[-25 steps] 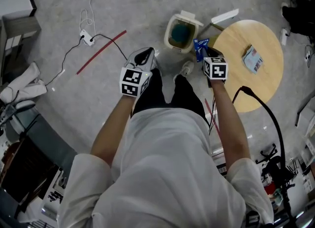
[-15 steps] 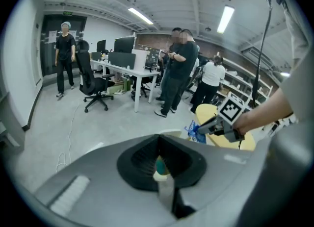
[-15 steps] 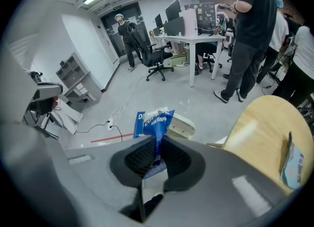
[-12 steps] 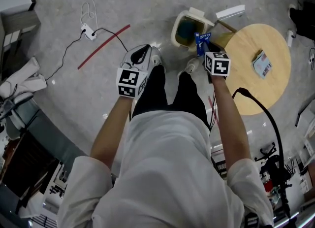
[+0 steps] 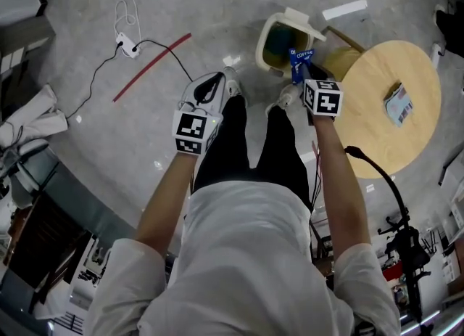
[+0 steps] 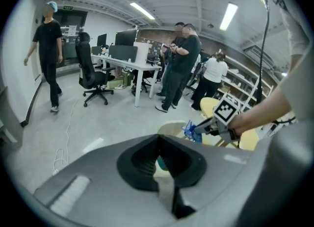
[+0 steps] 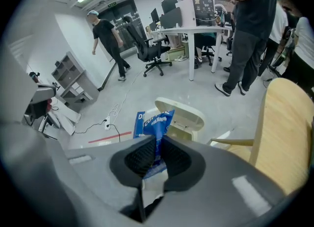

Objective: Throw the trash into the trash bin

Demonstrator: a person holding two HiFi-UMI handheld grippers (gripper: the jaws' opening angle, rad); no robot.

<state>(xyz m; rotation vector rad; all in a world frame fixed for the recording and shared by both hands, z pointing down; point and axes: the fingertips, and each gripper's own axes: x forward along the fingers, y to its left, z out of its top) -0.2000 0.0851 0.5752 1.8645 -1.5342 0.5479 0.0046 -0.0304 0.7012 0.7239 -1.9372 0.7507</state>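
Claw L (image 5: 210,86): jaws together, empty, above our shoe (image 5: 230,84).
Claw R (image 5: 303,75): clamped on blue coffee packet (image 5: 299,61).
Packet pos: at near rim of trash bin (image 5: 259,50), not inside yet.
Bin: lid (image 5: 304,19) up, on floor (image 5: 109,138) by table (image 5: 377,138) edge.
Left to do: we let go over opening; 2nd packet (image 5: 400,104) on table prob next.

Blue packet (image 5: 299,64), just right of the trash bin (image 5: 264,38): white capitals read "COFFEE" along its top edge. Right gripper view shows the same word, tilted, and a lone "D" left of it. Nothing else legible.
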